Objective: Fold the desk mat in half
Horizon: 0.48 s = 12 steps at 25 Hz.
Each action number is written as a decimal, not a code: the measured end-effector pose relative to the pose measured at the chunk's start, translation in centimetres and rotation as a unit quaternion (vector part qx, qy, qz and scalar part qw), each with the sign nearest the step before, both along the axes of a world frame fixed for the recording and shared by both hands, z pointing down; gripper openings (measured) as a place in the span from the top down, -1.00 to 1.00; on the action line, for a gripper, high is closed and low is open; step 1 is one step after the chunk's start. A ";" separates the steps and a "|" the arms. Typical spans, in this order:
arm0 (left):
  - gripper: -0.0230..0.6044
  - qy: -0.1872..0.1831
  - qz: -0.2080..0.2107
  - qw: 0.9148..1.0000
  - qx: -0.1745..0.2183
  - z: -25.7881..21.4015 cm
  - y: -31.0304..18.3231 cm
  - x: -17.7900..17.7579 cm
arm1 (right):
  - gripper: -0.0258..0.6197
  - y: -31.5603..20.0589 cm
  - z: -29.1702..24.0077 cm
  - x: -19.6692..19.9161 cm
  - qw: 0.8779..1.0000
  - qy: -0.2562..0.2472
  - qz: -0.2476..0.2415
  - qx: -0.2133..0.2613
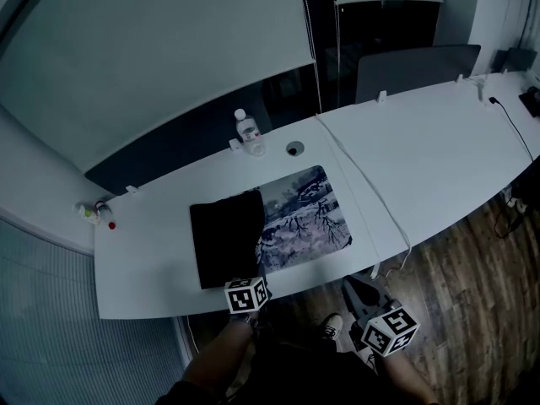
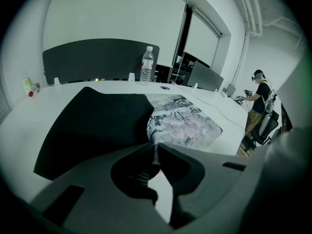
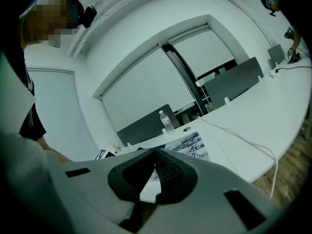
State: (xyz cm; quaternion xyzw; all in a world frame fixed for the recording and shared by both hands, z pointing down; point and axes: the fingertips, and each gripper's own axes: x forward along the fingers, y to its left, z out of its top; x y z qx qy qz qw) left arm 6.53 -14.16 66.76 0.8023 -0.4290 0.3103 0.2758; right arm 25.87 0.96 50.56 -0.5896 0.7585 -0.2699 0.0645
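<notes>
The desk mat [image 1: 304, 218] lies on the white table [image 1: 439, 142], its blue-white print facing up on the right half. Its left part is turned over, so the black underside [image 1: 226, 236] shows on top. My left gripper [image 1: 251, 283] is at the table's front edge, shut on the mat's near edge where the black flap meets the print [image 2: 155, 147]. In the left gripper view the black flap [image 2: 92, 126] spreads to the left and the print [image 2: 185, 123] to the right. My right gripper [image 1: 354, 283] hangs off the table over the floor, shut and empty [image 3: 155, 152].
A water bottle [image 1: 249, 133] stands behind the mat beside a round cable hole [image 1: 294, 148]. A white cable [image 1: 371, 192] runs across the table to the mat's right. Small bottles [image 1: 94, 213] sit at the far left corner. A person [image 2: 258, 99] stands far off to the right.
</notes>
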 end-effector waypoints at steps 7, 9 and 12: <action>0.82 -0.005 0.003 1.000 0.004 -0.4 0.7 2.2 | 0.86 1.1 0.1 2.0 1.000 -0.005 0.002 0.003; 0.82 -0.006 0.004 1.000 0.005 -0.5 0.9 2.9 | 0.86 1.4 0.1 2.5 1.000 -0.005 0.002 0.004; 0.82 -0.007 0.006 1.000 0.003 -0.4 1.1 3.7 | 0.86 1.9 0.0 3.0 1.000 -0.007 0.002 0.005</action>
